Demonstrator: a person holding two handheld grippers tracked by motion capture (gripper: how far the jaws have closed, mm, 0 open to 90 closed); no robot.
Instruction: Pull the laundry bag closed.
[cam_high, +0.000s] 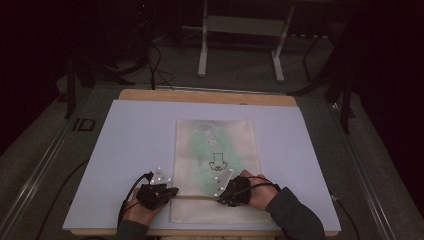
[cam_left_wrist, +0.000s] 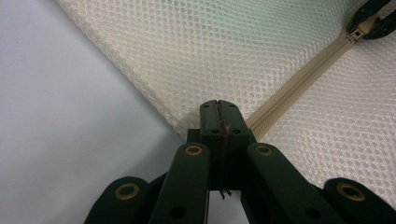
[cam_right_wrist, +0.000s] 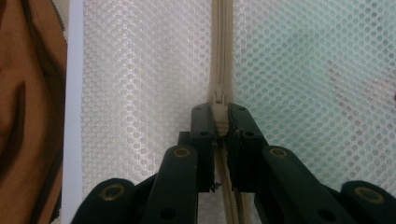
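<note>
Two grippers clamp my mesh pouch (cam_high: 215, 150): left gripper (cam_left_wrist: 218, 105) pinches its edge, right gripper (cam_right_wrist: 219, 114) grips the zipper pull (cam_right_wrist: 219, 109) at lower centre; zipping looks barely begun.

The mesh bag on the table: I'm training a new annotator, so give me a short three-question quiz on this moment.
1. True or false: the right claw is clamped on the zip pull of the mesh bag.
2. What does the left claw pinch?
A. the bag's edge at the end of the zip
B. a pen
C. the table's wooden rim
3. Fill in: the bag lies on a pale ____ sheet.

Key: 1 true; 2 A; 3 blue.
</note>
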